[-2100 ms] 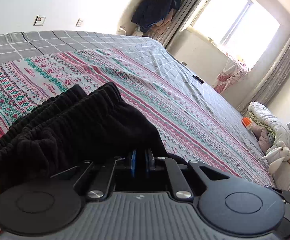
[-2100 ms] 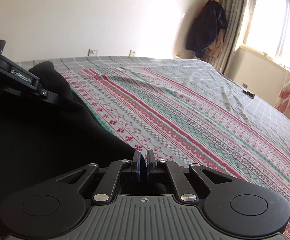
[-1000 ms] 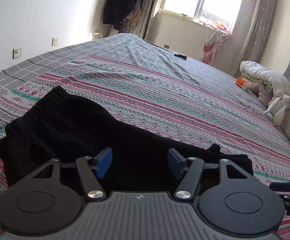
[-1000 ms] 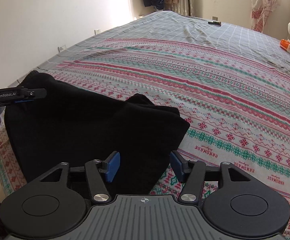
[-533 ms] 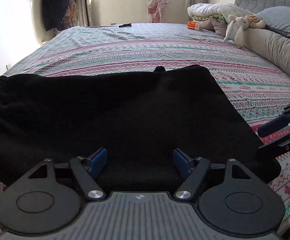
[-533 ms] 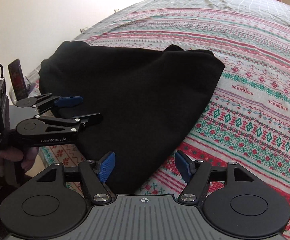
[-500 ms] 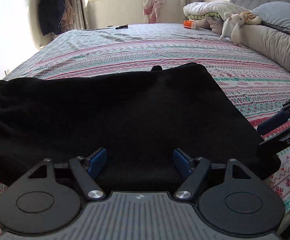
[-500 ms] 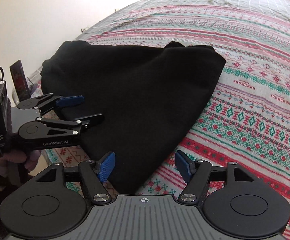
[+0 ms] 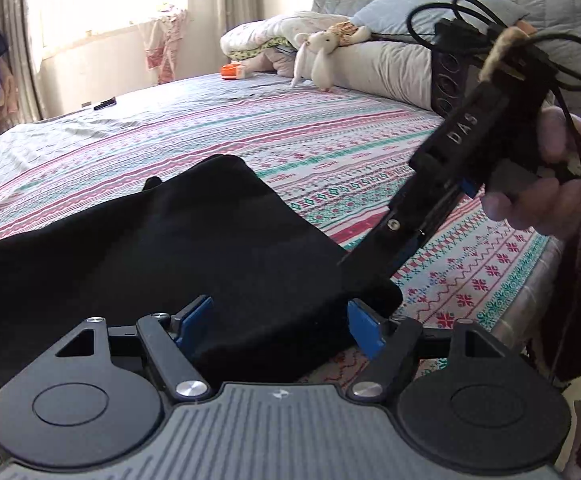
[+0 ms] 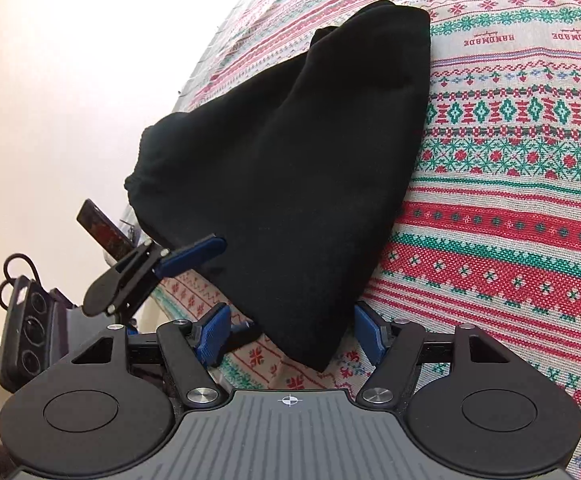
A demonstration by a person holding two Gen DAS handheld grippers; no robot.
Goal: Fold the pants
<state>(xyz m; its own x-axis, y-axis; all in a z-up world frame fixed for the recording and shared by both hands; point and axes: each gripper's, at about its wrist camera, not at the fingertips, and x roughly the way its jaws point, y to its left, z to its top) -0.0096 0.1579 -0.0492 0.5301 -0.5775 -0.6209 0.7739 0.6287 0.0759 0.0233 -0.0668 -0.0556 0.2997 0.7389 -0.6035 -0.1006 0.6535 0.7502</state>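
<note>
A sunlit bedroom, with a bed (image 9: 330,136) under a red, green and white patterned spread filling both views. The black pants (image 10: 290,168) lie on the spread near the bed's foot edge, already doubled into a compact wedge, the gathered waistband toward the left side edge and one pointed corner reaching the near edge.

The left gripper (image 9: 276,320) hangs low over the near hem with its blue pads spread wide, nothing between them. The right gripper (image 10: 290,338) is likewise splayed apart and empty, straddling the pointed corner without pinching it.

The fold looks close to done; what remains, I judge, is one more halving or a tidy. To do it well, each pair of tongs should bite all stacked layers at a near corner, lift evenly, and carry them across so the edges meet without dragging the bottom layer.

Pillows (image 9: 390,60) and a plush rabbit (image 9: 316,52) sit at the headboard, well apart from the pants.
</note>
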